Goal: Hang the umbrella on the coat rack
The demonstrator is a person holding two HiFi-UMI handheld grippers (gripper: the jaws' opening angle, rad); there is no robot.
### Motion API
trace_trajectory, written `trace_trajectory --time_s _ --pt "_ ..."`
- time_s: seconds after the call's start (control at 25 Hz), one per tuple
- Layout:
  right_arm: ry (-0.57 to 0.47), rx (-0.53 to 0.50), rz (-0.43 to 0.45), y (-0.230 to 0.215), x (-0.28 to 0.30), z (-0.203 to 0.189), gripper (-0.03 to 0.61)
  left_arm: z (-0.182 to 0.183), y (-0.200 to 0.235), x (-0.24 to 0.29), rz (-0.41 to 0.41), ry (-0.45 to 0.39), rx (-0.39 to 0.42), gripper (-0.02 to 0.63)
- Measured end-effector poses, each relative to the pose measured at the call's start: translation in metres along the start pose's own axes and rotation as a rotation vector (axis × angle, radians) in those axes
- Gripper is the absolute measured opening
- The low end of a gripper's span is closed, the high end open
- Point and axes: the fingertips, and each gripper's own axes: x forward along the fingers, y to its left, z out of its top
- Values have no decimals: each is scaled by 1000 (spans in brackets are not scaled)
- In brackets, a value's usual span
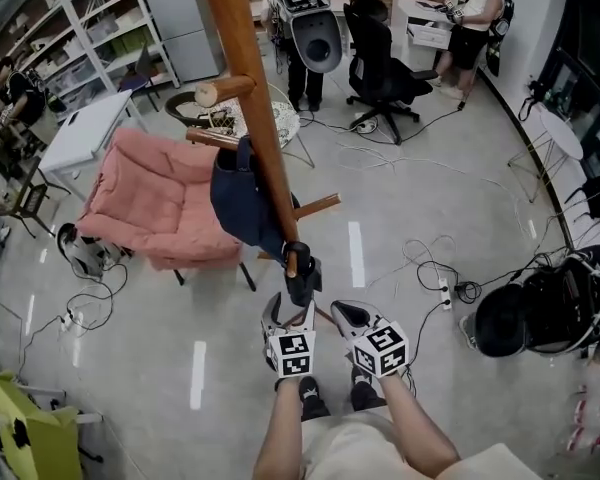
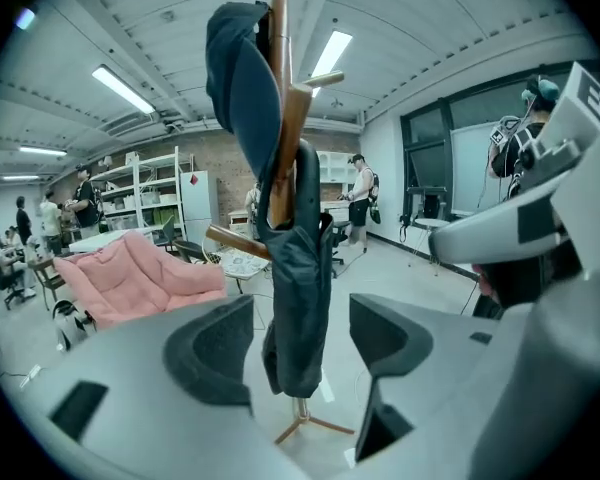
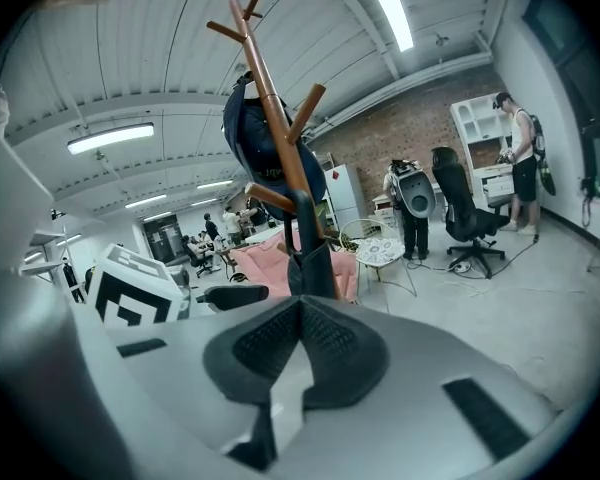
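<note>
Left gripper (image 1: 290,315): low in the head view, claw spread wide and pinching nothing; lower end of the umbrella framed between the jaws but beyond them, seemingly apart.
Right gripper (image 1: 346,315): just beside the left one, at its 3 o'clock; claw pressed together, empty.
Umbrella: dark folded fabric umbrella (image 2: 298,278), hanging upright along the pole of the tall brown wooden coat rack (image 1: 238,28), at 12 o'clock of the left gripper; tip above the rack's feet; hooking point not made out.
Navy cloth bundle (image 1: 238,203): higher on the same rack, at 11 o'clock of the umbrella's lower end.
Stage: probably just after letting go, with only the retreat left.
Risk, snag: a spread jaw catching the fabric on the way back, likely lifting the umbrella off its peg.
Risk, knock: either gripper bumping the pole, likely rocking the rack with two loads on it.
Risk, shallow hook: possible slide off, not checkable from these views.
Count, grippers: two.
Count, umbrellas: one.
Count, coat racks: one.
Count, cloth bundles: one.
Count, pink padded armchairs (image 1: 155,203): one, at 10 o'clock of the rack.
Count, black office chairs (image 1: 380,68): one, at 1 o'clock.
</note>
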Motion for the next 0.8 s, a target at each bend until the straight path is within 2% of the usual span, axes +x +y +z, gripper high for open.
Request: trace_trajectory --time_s 0.36,0.8 --pt "-56 34 -44 1 2 5 3 30 2 -38 -31 -64 8 304" --pt "-120 123 -171 -13 -10 -4 3 26 8 -66 -115 -92 -4 302"
